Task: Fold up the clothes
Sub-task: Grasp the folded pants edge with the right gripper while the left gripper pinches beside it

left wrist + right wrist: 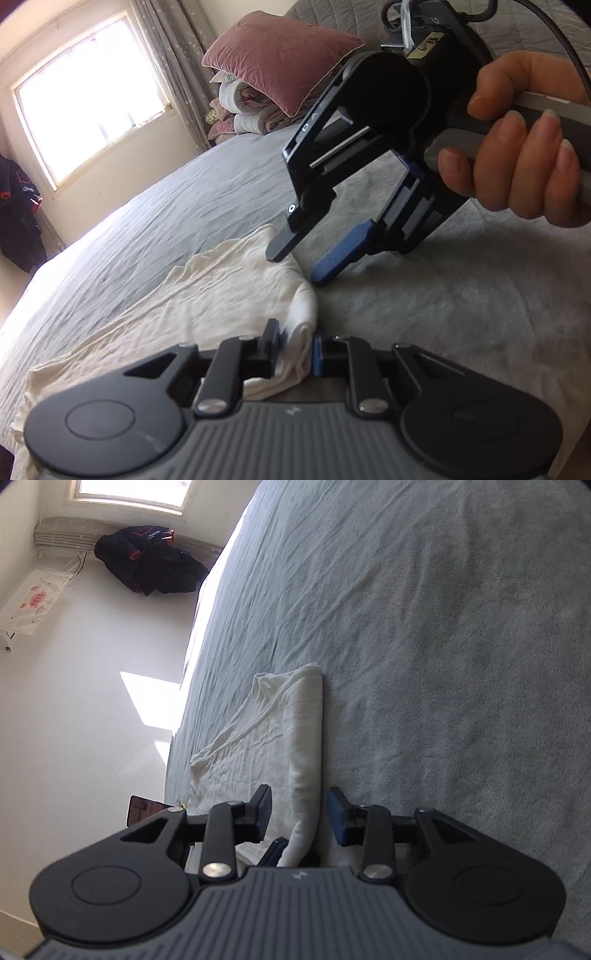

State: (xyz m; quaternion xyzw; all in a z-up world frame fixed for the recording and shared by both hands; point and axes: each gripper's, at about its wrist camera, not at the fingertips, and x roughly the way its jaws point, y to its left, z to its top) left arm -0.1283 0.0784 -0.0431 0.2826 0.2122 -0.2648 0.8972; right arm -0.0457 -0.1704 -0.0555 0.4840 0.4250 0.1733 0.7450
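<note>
Cream garment point(207, 306) lies part-folded on the bed point(443, 627), its doubled edge pinched in my left claw point(295, 347) and straddled by my spread right claw point(299, 812); more folds seem left.

The garment point(221, 295) lies flat on the bed point(443, 314), its folded edge toward the right. The left gripper point(295, 347) sits at the near end of that fold, with the cloth between its fingers, and the right gripper point(306, 258) straddles the far end. Behind them a pillow point(280, 55) rests on stacked bedding point(240, 110) at the head of the bed, beside the window point(92, 92).
</note>
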